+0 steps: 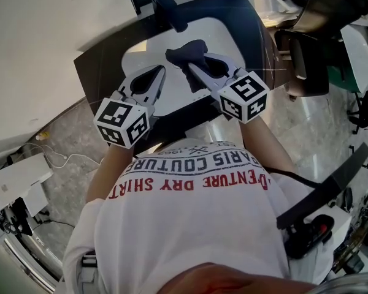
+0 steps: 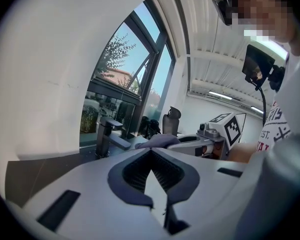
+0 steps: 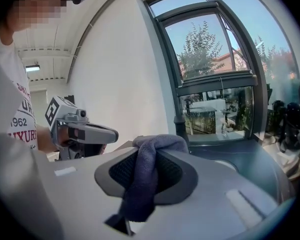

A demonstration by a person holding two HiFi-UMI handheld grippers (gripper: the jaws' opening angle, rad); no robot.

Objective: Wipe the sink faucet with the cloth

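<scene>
— What is taking up most of the scene?

— A dark countertop is running along under a tall window, and a white sink basin is sitting sunk into it. The person, in a white T-shirt with red lettering, is leaning over the front edge of the counter and reaching both tools out over the basin.

— What are the two tools doing?

— The right gripper is pointing toward the back of the basin with its jaws clamped on a dark blue cloth. In the right gripper view the cloth is running down between the ribbed pads and bunching up over the jaw tips. The left gripper is hovering beside it, over the left front part of the basin. Its jaws are pressed together at the tips and are gripping nothing.

— And where is the faucet sitting?

— The dark, square-bodied faucet is standing at the back rim of the basin, with its flat spout reaching forward over the bowl.

— Is the cloth touching it?

— It is not looking that way. From the head view the cloth is hanging over the middle of the basin, near the end of the spout but apart from it, with a strip of white basin showing between the two.
</scene>
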